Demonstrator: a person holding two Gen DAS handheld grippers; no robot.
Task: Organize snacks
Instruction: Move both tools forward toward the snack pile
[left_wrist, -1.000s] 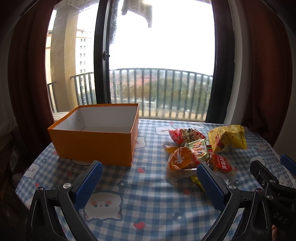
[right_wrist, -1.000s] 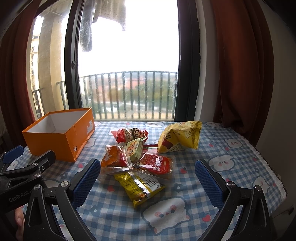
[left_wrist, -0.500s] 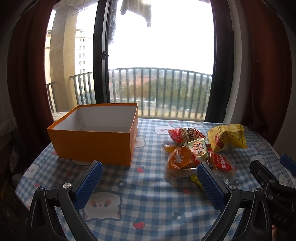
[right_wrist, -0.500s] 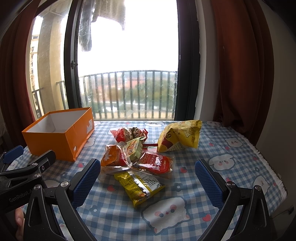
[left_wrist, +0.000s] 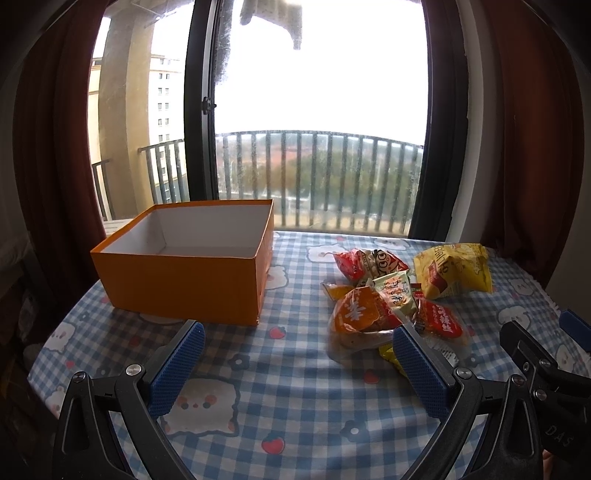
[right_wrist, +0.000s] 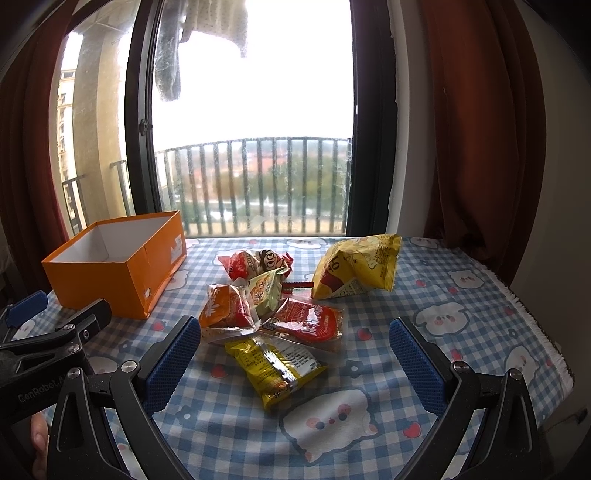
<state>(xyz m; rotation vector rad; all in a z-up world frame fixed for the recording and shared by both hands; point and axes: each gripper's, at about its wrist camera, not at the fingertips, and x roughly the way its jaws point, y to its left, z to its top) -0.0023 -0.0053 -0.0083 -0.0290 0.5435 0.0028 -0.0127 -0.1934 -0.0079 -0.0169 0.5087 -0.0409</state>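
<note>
An open orange box (left_wrist: 184, 269) (right_wrist: 114, 266) with a white inside stands at the table's left, empty as far as I see. Several snack packets lie in a loose pile right of it: an orange packet (left_wrist: 360, 314) (right_wrist: 225, 308), a green one (right_wrist: 264, 293), a red one (right_wrist: 306, 323), a yellow wrapped bar (right_wrist: 275, 365) nearest, a cartoon-faced packet (right_wrist: 258, 262) and a big yellow bag (left_wrist: 452, 269) (right_wrist: 356, 267) farther back. My left gripper (left_wrist: 295, 363) is open in front of the box and pile. My right gripper (right_wrist: 295, 363) is open over the yellow bar, touching nothing.
The table wears a blue checked cloth (right_wrist: 461, 295) with a fringed right edge (right_wrist: 535, 325). Beyond it are a window with railing (right_wrist: 258, 184) and red curtains (right_wrist: 480, 129). Each gripper shows at the other view's edge: the right gripper (left_wrist: 546, 373), the left gripper (right_wrist: 55, 332).
</note>
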